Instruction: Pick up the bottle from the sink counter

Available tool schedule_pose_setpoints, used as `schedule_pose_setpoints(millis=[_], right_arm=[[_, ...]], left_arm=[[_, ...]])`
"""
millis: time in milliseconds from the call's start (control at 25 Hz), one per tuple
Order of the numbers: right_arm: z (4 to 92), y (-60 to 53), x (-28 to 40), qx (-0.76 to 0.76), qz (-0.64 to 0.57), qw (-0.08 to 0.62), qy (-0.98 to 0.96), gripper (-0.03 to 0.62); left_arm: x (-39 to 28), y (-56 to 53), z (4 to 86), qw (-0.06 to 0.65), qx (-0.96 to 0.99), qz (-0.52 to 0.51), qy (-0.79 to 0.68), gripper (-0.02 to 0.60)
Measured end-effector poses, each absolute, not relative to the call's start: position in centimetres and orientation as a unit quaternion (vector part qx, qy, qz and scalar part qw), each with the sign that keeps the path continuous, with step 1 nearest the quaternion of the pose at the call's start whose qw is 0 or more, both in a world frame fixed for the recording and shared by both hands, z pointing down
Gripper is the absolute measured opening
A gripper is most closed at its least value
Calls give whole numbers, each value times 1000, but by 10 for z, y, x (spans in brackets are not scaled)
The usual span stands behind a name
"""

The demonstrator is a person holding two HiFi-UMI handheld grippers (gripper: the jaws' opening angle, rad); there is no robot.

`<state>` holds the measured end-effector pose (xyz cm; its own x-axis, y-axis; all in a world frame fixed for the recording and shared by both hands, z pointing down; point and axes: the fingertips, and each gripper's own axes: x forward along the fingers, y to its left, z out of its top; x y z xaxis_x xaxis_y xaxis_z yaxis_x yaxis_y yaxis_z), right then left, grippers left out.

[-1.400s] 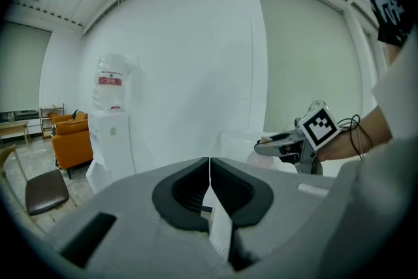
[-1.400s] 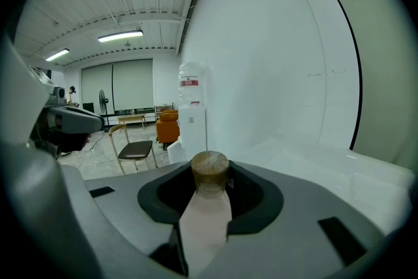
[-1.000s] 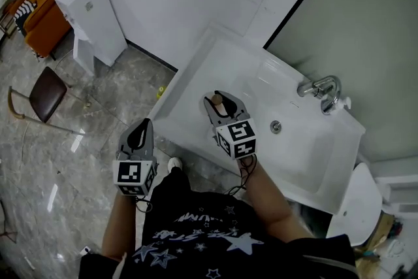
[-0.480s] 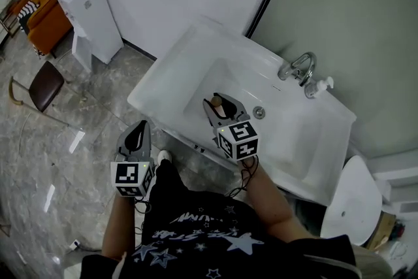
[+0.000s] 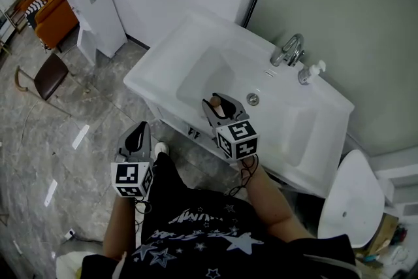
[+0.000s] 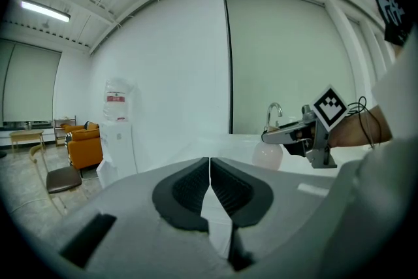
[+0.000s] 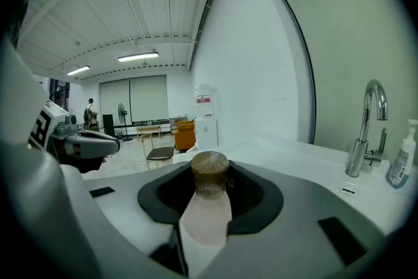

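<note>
My right gripper (image 5: 218,108) is shut on a pale pink bottle (image 7: 206,209) with a brown round cap (image 5: 214,102). It holds the bottle in the air over the front part of the white sink counter (image 5: 163,65). In the right gripper view the bottle stands upright between the dark pads (image 7: 260,196). The left gripper (image 5: 136,138) hangs lower left, off the counter and above the floor. Its jaws are shut with nothing between them (image 6: 209,187). The left gripper view shows the right gripper (image 6: 305,134) and the bottle (image 6: 266,155) from the side.
A chrome faucet (image 5: 290,49) and a small soap dispenser (image 5: 308,72) stand at the back of the sink. A white water dispenser (image 5: 91,10), a brown chair (image 5: 46,75) and an orange sofa (image 5: 51,6) stand to the left. A white round object (image 5: 349,199) is at the right.
The head view has swung, so the sink counter sits more to the left and the faucet higher. The right gripper keeps the bottle and is now over the basin's front. The left gripper is unchanged.
</note>
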<state>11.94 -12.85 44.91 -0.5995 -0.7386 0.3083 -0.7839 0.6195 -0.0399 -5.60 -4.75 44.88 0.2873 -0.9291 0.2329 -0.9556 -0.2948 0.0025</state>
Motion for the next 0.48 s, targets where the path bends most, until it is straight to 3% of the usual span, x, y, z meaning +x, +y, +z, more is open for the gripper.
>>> schedule_pose_setpoints(millis=[480], right_arm=[[445,-86,134,395,78,142,-904,138]], left_arm=[[-34,11,444,78,783,89,-610,21]])
